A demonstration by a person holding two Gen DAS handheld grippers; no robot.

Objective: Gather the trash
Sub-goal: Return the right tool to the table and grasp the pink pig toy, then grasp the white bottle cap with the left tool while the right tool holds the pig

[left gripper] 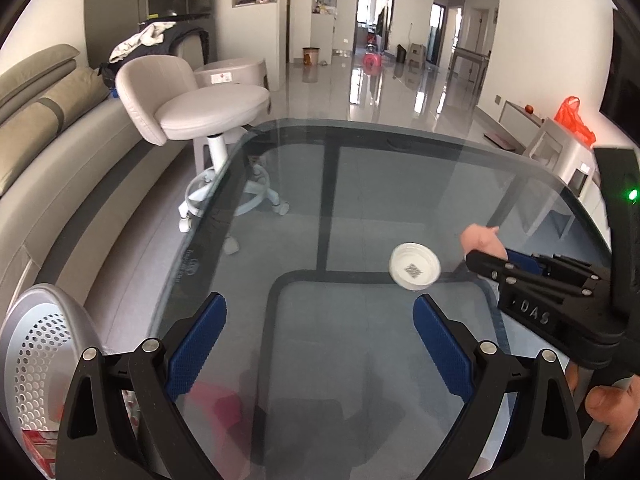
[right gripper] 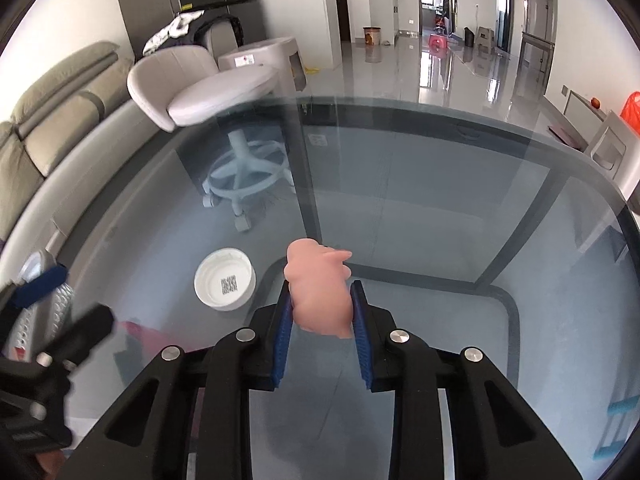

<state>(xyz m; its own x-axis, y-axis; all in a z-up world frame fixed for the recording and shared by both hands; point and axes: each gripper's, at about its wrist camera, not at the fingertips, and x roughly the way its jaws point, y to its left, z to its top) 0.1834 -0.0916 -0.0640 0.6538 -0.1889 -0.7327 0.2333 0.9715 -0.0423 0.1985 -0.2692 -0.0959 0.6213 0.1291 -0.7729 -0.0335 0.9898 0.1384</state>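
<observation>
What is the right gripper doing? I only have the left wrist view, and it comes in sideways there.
Observer: The right gripper is shut on a soft pink toy, its blue pads pressing both sides.
Operator: Is the toy off the glass?
Observer: I cannot tell; its front end sticks out past the fingertips over the glass table.
Operator: Where is the white lid from there?
Observer: The white lid lies open side up to the left of the toy, apart from it, with a printed code square inside.
Operator: Is my left gripper near it?
Observer: The left gripper is open and empty, short of the lid.
</observation>
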